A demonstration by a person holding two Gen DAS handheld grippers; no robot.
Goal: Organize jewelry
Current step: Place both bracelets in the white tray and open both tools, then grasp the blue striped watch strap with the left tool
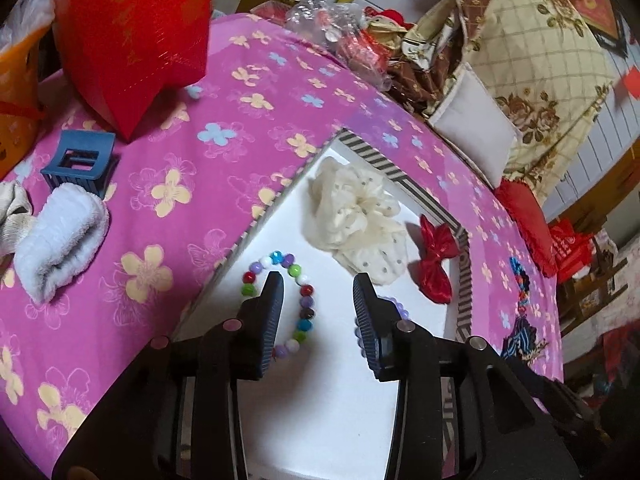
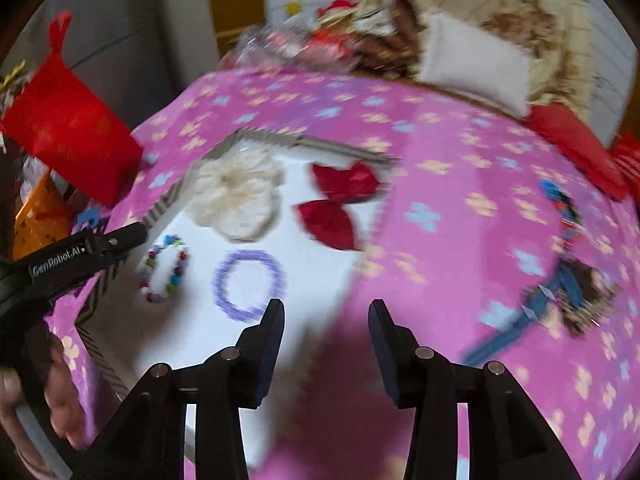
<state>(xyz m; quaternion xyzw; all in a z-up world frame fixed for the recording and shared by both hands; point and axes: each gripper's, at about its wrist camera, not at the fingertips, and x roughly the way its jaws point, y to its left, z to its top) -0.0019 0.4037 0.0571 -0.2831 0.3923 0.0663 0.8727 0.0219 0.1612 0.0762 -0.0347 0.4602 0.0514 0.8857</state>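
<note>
Left wrist view: the left gripper [image 1: 318,304] hangs over the white tray [image 1: 332,400], jaws spread with nothing pinched; the multicoloured bead bracelet [image 1: 298,312] lies in the tray beneath its left finger. Beyond it in the tray sit a cream scrunchie [image 1: 356,216] and a red bow [image 1: 436,264]. Outside the tray's left edge lies a blue hair claw [image 1: 80,164].

Right wrist view, blurred: the right gripper [image 2: 326,332] is parted and empty at the tray's [image 2: 304,280] near right edge. A purple bead bracelet [image 2: 248,284] lies in the tray just beyond its left finger. A blue patterned hair piece [image 2: 560,280] lies on the pink flowered cloth [image 2: 440,140], well right of the tray.
</note>
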